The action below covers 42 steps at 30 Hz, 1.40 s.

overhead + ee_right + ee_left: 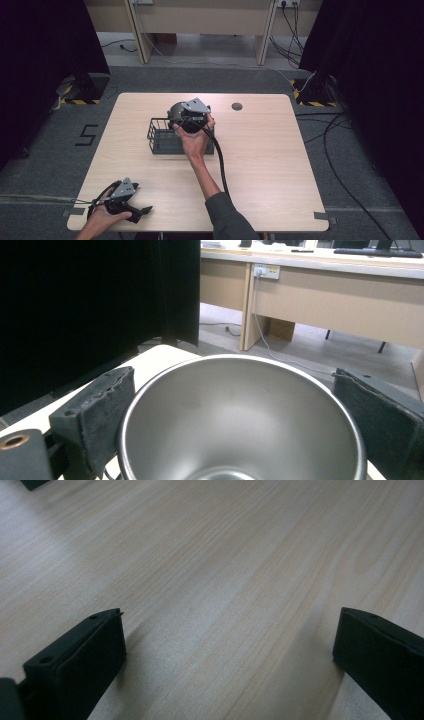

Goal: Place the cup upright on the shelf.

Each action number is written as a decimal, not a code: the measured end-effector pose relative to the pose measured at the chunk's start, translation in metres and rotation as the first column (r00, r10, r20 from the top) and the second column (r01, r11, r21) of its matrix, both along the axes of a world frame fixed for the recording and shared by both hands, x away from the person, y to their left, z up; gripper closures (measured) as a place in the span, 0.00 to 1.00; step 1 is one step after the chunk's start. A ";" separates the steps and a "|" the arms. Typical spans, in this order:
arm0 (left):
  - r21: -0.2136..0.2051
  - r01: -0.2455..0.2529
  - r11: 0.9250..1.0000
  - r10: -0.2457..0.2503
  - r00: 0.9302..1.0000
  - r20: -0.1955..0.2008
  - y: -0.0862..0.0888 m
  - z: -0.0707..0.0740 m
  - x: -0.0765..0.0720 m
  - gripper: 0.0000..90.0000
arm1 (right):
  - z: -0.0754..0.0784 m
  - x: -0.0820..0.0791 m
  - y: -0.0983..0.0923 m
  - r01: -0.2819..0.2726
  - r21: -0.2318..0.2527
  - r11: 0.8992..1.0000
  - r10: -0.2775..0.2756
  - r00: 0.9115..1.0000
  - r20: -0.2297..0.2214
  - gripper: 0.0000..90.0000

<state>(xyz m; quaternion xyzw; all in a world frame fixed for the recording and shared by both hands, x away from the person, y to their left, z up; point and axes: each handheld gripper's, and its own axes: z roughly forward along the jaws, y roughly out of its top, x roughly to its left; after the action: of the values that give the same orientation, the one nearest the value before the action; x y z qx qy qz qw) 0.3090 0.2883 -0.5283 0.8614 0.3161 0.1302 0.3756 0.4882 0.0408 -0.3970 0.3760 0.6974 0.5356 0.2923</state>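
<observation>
Pale wood table [260,165] on grey carpet [45,155], black curtains [380,60] flanking.

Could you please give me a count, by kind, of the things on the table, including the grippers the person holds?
Black wire baskets: 1, the wire basket
Metal bowls: 1, the steel bowl, between the right gripper's fingers over the basket
Handheld grippers: 2, the left gripper and the right gripper
Total: 4

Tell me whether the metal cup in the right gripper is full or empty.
Empty, as far as can be seen: the right gripper view looks into the metal cup and shows bare shiny walls down to the bottom.
</observation>
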 end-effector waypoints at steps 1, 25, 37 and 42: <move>0.000 0.000 1.000 0.000 1.000 0.000 0.000 0.000 0.000 0.00 | -0.001 0.000 0.001 0.002 -0.005 1.000 -0.002 1.000 0.000 0.07; 0.000 0.000 1.000 0.000 1.000 0.000 0.000 0.000 0.000 0.00 | -0.020 0.002 -0.002 0.024 -0.015 1.000 -0.024 0.998 -0.056 0.06; 0.000 0.001 1.000 -0.001 1.000 0.000 0.000 0.000 0.000 0.00 | 0.002 0.000 -0.010 -0.022 0.023 0.999 0.022 1.000 -0.015 0.16; -0.001 0.000 1.000 0.000 1.000 0.000 0.000 0.000 0.000 0.00 | 0.005 -0.002 -0.024 -0.033 0.046 0.998 0.035 0.999 -0.033 0.16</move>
<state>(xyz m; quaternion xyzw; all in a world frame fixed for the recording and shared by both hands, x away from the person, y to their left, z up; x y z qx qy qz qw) 0.3089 0.2882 -0.5284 0.8613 0.3159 0.1302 0.3759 0.4866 0.0167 -0.3920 0.3796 0.6963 0.5497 0.2626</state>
